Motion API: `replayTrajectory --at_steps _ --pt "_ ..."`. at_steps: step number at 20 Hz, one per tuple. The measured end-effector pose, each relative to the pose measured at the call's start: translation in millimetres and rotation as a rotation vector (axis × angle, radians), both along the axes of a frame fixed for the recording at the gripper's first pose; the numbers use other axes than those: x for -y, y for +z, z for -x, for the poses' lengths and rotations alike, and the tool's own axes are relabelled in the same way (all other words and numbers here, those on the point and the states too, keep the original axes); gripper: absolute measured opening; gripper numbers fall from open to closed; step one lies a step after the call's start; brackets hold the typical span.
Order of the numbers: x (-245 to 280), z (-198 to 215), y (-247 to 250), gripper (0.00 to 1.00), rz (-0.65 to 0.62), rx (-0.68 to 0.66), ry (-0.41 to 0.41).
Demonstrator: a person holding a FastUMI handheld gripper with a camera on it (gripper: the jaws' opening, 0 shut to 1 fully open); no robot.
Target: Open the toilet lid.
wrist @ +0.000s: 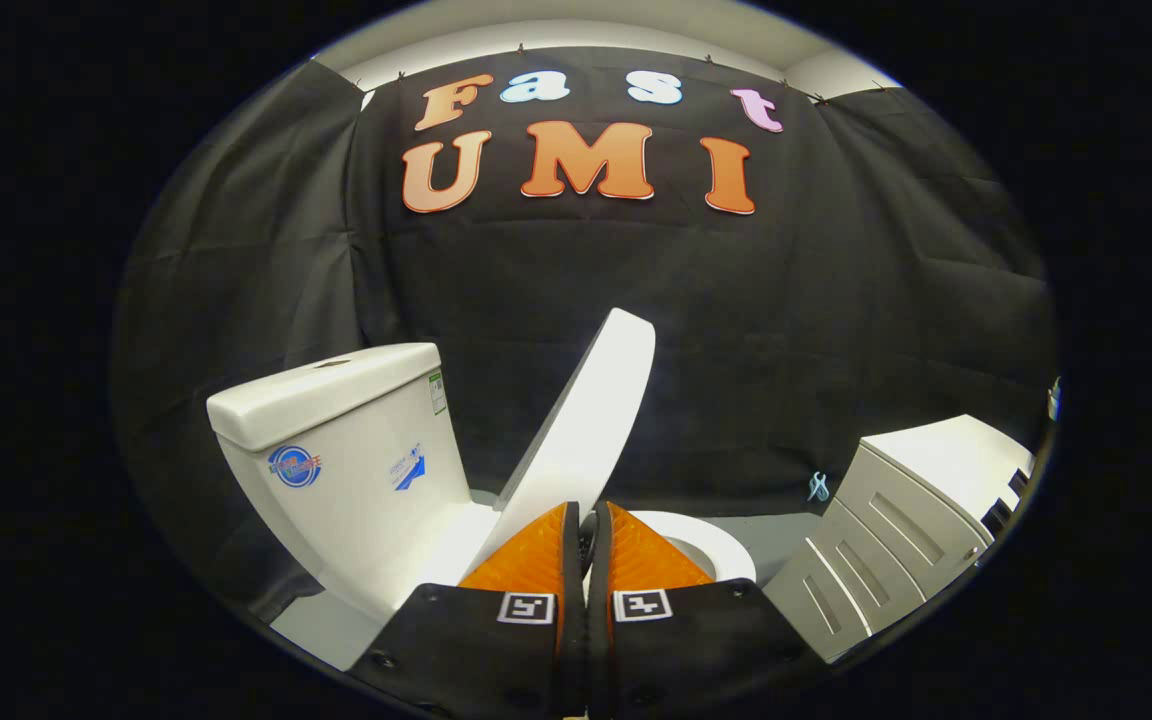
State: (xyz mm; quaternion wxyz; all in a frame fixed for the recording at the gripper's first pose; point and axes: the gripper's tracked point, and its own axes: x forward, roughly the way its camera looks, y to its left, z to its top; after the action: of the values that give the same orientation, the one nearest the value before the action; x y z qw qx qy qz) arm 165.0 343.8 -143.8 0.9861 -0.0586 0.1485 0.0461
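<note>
Claw point(586, 520) pinched narrow, gripping nothing; smooth white oval lid point(586, 410) half-raised beyond fingertips

Low view along tool point(584, 520), close behind toilet lid point(591, 420) (half raised)

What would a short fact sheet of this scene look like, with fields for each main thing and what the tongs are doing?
lid: raised partway, tilted toward the tank, not yet resting against it
tank: white, beside the lid, stickers on its front
seat: down, its ring showing just beyond the tongs
tongs: fingers close together at the lid's lower edge; whether they pinch it cannot be told
cabinet: pale, slatted, on the seat's far side
</note>
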Motion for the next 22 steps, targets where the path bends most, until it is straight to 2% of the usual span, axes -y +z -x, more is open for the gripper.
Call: replayTrajectory --at_steps 3,10,22 --pt "-16 1 5 0.08 0.001 0.018 -0.011" --pt "-65 2 20 0.08 0.062 0.060 0.052" --pt "-132 5 29 0.08 0.089 0.088 0.094"
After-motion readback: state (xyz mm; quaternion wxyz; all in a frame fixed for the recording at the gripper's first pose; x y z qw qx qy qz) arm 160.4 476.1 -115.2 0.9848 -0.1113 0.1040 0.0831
